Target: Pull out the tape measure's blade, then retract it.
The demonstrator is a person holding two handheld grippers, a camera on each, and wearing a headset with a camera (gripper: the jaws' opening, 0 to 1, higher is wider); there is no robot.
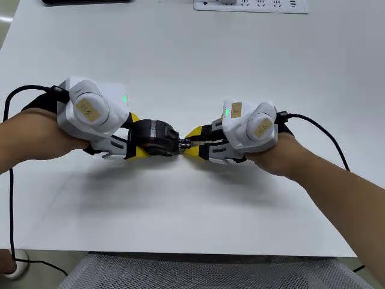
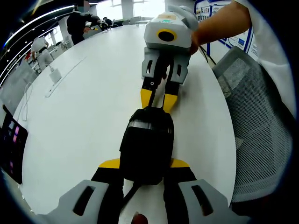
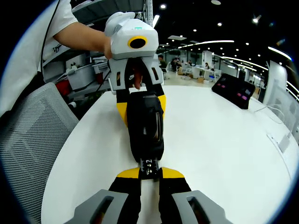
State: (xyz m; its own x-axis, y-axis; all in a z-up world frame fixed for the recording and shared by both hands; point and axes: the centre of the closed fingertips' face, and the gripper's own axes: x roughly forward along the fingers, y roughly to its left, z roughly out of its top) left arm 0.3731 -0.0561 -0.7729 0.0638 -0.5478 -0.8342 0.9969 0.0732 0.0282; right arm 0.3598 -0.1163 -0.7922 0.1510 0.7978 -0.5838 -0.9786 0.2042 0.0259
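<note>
A black tape measure [image 1: 153,137] hangs just above the white table [image 1: 198,66], its case clamped between the yellow-tipped jaws of my left gripper [image 1: 137,137]. In the left gripper view the case [image 2: 147,144] fills the gap between my jaws. My right gripper [image 1: 189,144] faces it from the right and is shut on the blade's end hook [image 3: 149,166], right at the case mouth. Only a very short bit of blade shows outside the case [image 3: 145,125]. The right gripper [image 2: 158,99] appears beyond the case in the left gripper view, the left gripper [image 3: 142,100] behind it in the right one.
A white power strip [image 1: 251,5] lies at the table's far edge, and a dark flat device [image 1: 84,2] at the far left. Cables trail from both grippers. A grey mesh chair [image 1: 180,271] stands at the near edge. People sit at far desks.
</note>
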